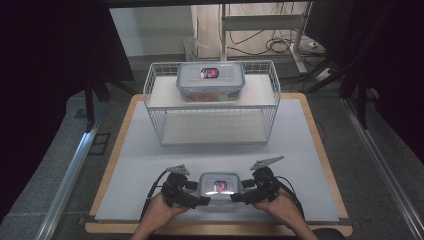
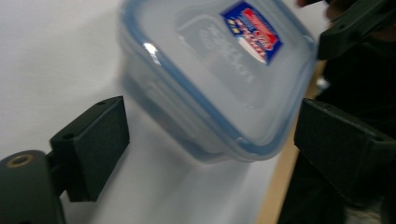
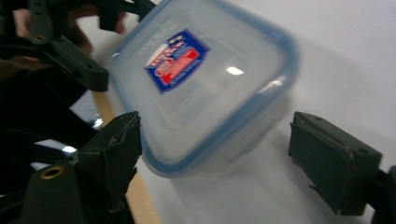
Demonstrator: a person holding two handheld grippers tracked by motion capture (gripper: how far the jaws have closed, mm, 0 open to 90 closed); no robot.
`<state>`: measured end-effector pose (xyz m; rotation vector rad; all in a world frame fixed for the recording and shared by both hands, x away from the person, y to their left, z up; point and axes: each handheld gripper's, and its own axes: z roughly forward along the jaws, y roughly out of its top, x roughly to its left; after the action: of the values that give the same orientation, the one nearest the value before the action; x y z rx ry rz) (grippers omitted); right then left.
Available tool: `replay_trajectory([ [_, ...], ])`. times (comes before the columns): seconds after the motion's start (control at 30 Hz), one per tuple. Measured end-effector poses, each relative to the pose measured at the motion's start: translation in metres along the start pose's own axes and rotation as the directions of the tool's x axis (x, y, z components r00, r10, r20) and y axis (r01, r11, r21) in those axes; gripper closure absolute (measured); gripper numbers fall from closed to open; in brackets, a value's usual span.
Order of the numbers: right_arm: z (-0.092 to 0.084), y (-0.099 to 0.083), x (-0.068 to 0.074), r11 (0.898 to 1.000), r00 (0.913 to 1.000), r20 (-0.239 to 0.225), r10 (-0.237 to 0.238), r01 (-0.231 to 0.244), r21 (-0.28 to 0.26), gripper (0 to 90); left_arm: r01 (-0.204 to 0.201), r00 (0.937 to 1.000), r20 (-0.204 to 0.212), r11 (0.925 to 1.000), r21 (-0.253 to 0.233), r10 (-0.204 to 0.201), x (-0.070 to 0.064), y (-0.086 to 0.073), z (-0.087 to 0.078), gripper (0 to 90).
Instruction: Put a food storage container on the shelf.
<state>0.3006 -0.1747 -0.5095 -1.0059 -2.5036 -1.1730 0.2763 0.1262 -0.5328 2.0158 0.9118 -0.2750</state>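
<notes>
we have a white table (image 1: 150, 160) under us, and well back on it a wire basket (image 1: 212, 102) with a big lidded box (image 1: 210, 80) sitting on its upper shelf. nothing stands between that basket and the near edge, so the way forward is open. close to the near edge sits the small box (image 1: 219, 187), clear with a blue-rimmed lid and a sticker on top.

our left gripper (image 1: 204, 200) and right gripper (image 1: 234, 198) come at it from either side. both sets of jaws stand wide apart, straddling a corner of the box (image 2: 219, 79) with gaps showing, so neither seems to have hold of it.

the risk we see: squeezing on rounded corners could make the smooth box (image 3: 201, 88) twist or squirt out, and it is near the table edge.
</notes>
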Motion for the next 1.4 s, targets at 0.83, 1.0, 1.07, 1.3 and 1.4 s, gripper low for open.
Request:
replay_trajectory([
  [0.83,-0.012,-0.011,-0.003,0.992,0.9850,-0.121,0.123,-0.126,-0.019,54.3,0.139,0.9865,0.101,0.9862,-0.090,-0.129,0.002,-0.017,-0.023,54.5],
  [1.0,-0.013,-0.015,-0.003,0.989,0.9817,-0.132,0.137,-0.143,-0.035,55.9,0.129,0.9890,0.086,0.9861,-0.105,-0.120,-0.002,-0.019,-0.023,54.7],
  [1.07,-0.014,-0.017,-0.004,0.987,0.9776,-0.147,0.151,-0.158,-0.041,57.0,0.137,0.9876,0.093,0.9840,-0.114,-0.127,-0.002,-0.020,-0.023,55.3],
  [1.3,-0.013,-0.020,-0.007,0.975,0.9633,-0.178,0.201,-0.215,-0.060,58.3,0.155,0.9846,0.099,0.9806,-0.119,-0.144,-0.001,-0.020,-0.023,56.0],
  [1.4,-0.014,-0.019,-0.006,0.974,0.9650,-0.172,0.198,-0.214,-0.077,58.5,0.162,0.9834,0.103,0.9787,-0.126,-0.149,0.000,-0.020,-0.022,56.2],
])
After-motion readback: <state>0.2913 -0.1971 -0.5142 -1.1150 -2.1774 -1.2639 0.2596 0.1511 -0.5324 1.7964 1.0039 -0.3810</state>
